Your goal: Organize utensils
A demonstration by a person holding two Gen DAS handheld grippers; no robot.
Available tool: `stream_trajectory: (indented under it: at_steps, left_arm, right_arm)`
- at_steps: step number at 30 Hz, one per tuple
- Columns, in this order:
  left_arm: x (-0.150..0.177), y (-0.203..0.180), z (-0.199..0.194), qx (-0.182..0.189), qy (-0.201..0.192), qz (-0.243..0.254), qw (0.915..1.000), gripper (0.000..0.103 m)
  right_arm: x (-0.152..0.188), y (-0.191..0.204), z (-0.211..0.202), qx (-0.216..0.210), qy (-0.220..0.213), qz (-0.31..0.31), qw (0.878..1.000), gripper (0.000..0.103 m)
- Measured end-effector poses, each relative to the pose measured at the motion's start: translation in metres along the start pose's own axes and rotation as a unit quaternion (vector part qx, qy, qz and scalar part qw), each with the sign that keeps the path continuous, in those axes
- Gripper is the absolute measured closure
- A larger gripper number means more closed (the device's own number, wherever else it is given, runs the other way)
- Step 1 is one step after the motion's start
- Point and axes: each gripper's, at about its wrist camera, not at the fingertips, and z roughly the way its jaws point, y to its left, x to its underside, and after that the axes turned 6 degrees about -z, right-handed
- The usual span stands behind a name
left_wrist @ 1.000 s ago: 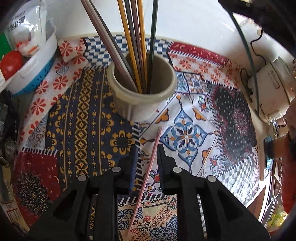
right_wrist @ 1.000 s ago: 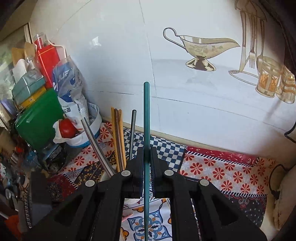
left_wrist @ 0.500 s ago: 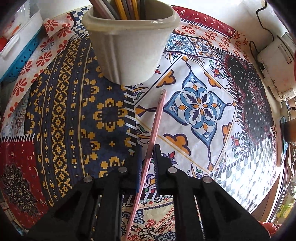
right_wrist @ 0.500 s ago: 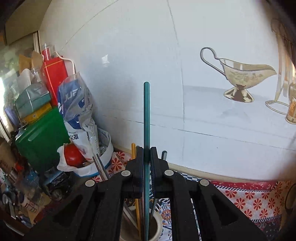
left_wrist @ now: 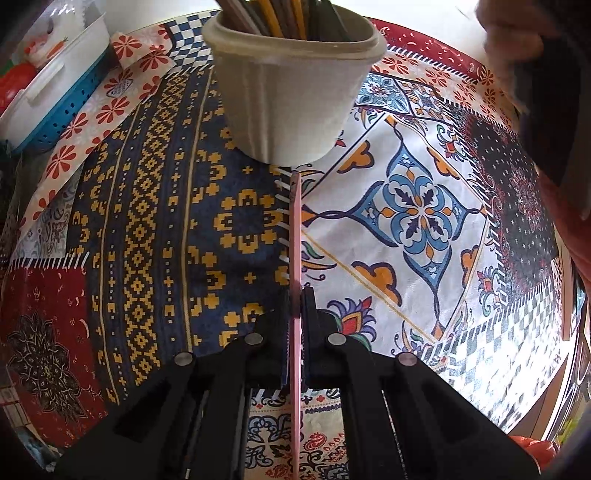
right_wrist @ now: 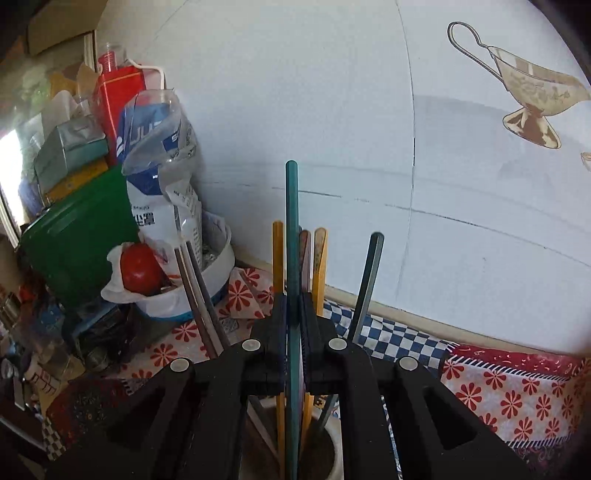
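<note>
Two chopsticks are gripped, one per gripper, and each wrist view shows only its own. The left wrist view has the slim pink chopstick (left_wrist: 296, 236) lying on the patchwork-patterned tablecloth (left_wrist: 147, 229), its far tip just short of the base of the cream ribbed plastic holder cup (left_wrist: 295, 92); the left gripper (left_wrist: 295, 306) has its jaws pressed shut on the stick's middle. That view shows the cup's outer wall and rim from above, with the bundle of yellow, brown and grey chopsticks (left_wrist: 280, 18) cut off at the top edge.

The right wrist view shows those same sticks at full height, rising from the cup's mouth (right_wrist: 328, 454) below the fingers. There the right gripper (right_wrist: 294, 310) is clamped on a dark teal chopstick (right_wrist: 291, 229), held upright over the cup. Left of the cup sit a white-and-blue basket (right_wrist: 207, 291) with a red tomato (right_wrist: 140, 267), visible only partly in the left view.
</note>
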Motion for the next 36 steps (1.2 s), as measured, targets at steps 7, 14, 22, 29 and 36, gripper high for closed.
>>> stream_trajectory:
  at_steps: [7,14,22,29,36]
  left_arm:
    - [0.002,0.037,-0.029,-0.002,-0.032,-0.045,0.9985,0.099]
    - [-0.013,0.047,-0.086,0.006,-0.111,-0.064,0.9917,0.099]
    - [-0.043,0.030,-0.147,0.015,-0.198,-0.048,0.9789,0.099]
    - [-0.091,0.020,-0.179,0.028,-0.266,-0.039,0.9628,0.099]
    - [-0.145,0.012,-0.190,0.038,-0.323,-0.047,0.9447,0.099]
  right_arm:
    - [0.017,-0.006,-0.009,0.002,0.060,-0.012,0.998,0.097]
    - [0.014,-0.004,-0.035,-0.009,0.090,-0.027,0.996,0.097]
    - [0.003,-0.013,-0.070,-0.022,0.096,0.002,0.995,0.094]
    - [0.000,-0.027,-0.100,0.004,0.075,0.020,0.997,0.092]
    - [0.009,-0.040,-0.108,0.025,0.074,0.041,0.996,0.092]
